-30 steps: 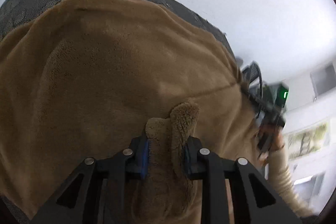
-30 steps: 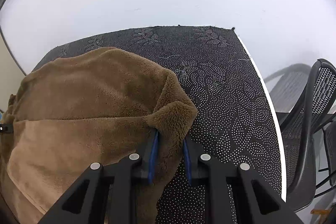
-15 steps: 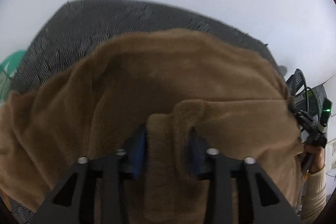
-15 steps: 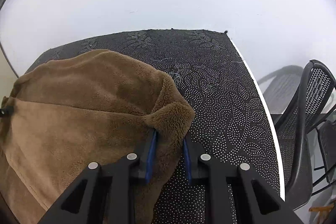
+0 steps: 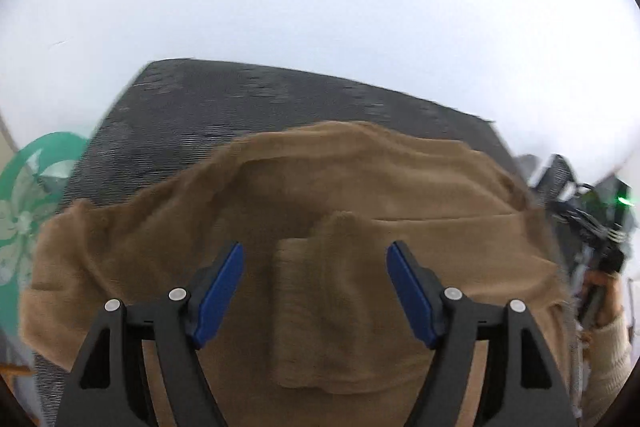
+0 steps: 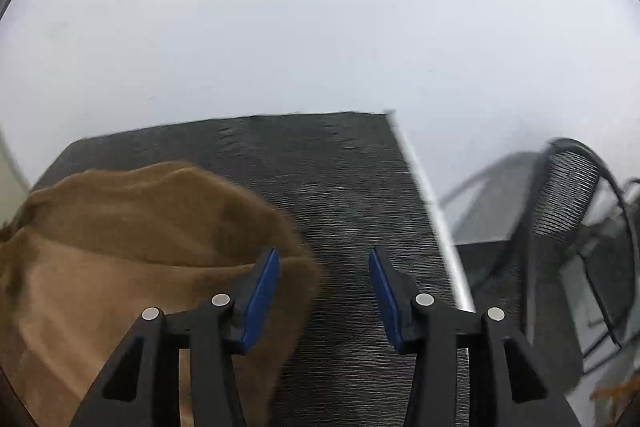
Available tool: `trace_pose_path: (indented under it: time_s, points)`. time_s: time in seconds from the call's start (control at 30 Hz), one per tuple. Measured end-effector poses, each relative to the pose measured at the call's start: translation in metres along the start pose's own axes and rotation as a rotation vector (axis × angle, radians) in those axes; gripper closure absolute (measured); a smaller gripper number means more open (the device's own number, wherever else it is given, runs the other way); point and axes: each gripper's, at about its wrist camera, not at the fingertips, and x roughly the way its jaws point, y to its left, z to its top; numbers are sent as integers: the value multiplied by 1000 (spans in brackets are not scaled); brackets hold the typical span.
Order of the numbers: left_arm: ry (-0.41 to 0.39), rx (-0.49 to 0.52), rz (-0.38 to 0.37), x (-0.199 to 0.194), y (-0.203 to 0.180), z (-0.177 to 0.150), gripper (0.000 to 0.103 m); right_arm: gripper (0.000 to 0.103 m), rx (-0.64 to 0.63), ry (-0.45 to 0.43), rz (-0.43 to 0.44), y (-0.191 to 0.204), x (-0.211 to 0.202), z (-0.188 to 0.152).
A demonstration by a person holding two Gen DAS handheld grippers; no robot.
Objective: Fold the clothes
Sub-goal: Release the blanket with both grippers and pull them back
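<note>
Both grippers [image 5: 315, 269] [image 6: 324, 275] just opened above dark patterned mat [image 6: 352, 187], white wall [image 6: 320, 27] behind.

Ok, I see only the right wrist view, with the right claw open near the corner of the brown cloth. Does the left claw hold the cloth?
Observer: No. The left claw is open. Its jaws have just been opening, and the pads do not touch the brown cloth.
Operator: What lies between its jaws?
Observer: A folded flap of the cloth, lying on top of the rest.
Operator: Is anything beside the table on that side?
Observer: A green patterned thing shows past the left edge of the dark table. I cannot tell what it is.
</note>
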Motion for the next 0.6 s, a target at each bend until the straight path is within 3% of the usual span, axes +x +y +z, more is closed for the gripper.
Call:
trace_pose_path:
  time_s: [0.07,0.27,0.37,0.43,0.5,0.6]
  points:
    - [38,36,-30,15,-15,-2,24,53,-71,41,-15,13,12,10]
    - [100,97,46,53,-26,-17,24,53,-103,298,27,7,68,36]
    - [76,121,49,51,-27,-19,23,53,-200,311,-86,8,78,29]
    - [69,117,42,49,-25,-21,22,53,-191,303,-145,-3,84,25]
    - [66,92,20,48,-20,-19,22,53,-115,295,-109,-12,83,25]
    - [62,17,-44,42,-9,-9,22,53,-186,255,-163,2,78,25]
